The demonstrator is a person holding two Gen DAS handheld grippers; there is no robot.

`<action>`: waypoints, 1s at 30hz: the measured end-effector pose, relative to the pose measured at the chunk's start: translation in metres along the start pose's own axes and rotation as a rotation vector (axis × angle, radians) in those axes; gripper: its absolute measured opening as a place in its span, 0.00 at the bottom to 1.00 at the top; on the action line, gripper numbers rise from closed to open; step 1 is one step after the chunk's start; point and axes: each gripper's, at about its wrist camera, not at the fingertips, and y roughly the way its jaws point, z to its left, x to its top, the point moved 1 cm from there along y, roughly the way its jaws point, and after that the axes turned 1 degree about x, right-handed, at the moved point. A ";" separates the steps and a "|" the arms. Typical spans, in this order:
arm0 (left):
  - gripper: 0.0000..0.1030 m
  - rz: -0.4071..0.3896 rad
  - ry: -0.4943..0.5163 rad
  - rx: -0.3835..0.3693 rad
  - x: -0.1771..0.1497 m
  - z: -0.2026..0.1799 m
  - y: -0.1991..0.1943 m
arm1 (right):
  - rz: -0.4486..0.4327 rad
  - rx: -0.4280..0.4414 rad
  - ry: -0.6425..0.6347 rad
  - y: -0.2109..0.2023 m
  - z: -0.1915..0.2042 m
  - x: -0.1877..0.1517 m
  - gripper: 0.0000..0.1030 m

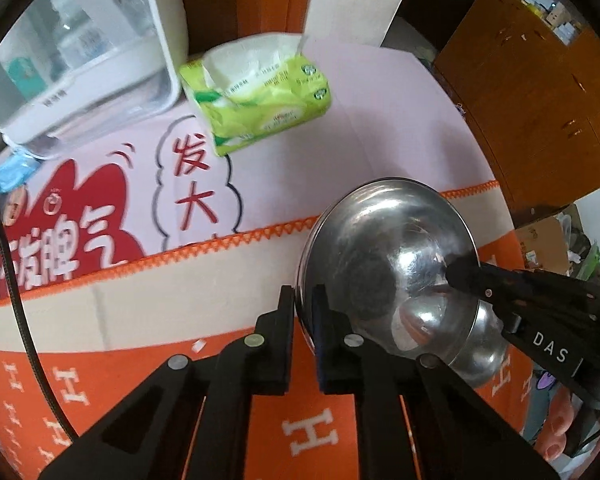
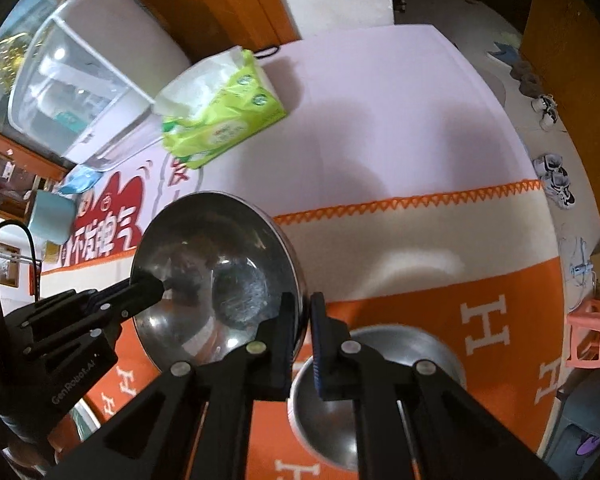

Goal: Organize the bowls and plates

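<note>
A shiny steel bowl (image 1: 388, 264) is held up between both grippers above the orange blanket. My left gripper (image 1: 303, 308) is shut on its near rim. My right gripper (image 2: 305, 316) is shut on the opposite rim of the same bowl (image 2: 216, 276); it shows in the left wrist view (image 1: 460, 270) reaching in from the right. My left gripper shows in the right wrist view (image 2: 152, 286) at the bowl's left edge. A second steel bowl (image 2: 380, 396) sits on the blanket under the right gripper; it shows in the left wrist view (image 1: 486, 348) behind the held bowl.
A green tissue pack (image 1: 256, 92) lies on the pink cloth (image 1: 380, 120) behind. A clear plastic box with a white lid (image 1: 80, 48) stands at the back left. A wooden cabinet (image 1: 540, 92) and a pink stool (image 2: 592, 332) are to the right, off the table.
</note>
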 end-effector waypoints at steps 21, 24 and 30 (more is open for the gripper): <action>0.07 -0.054 -0.002 0.056 -0.151 0.031 -0.165 | -0.081 0.053 -0.146 -0.113 0.104 -0.135 0.08; 0.07 -0.054 -0.004 0.061 -0.180 0.035 -0.174 | -0.078 0.060 -0.165 -0.118 0.114 -0.162 0.08; 0.08 -0.048 -0.025 0.050 -0.237 0.048 -0.183 | -0.038 0.058 -0.207 -0.109 0.128 -0.214 0.08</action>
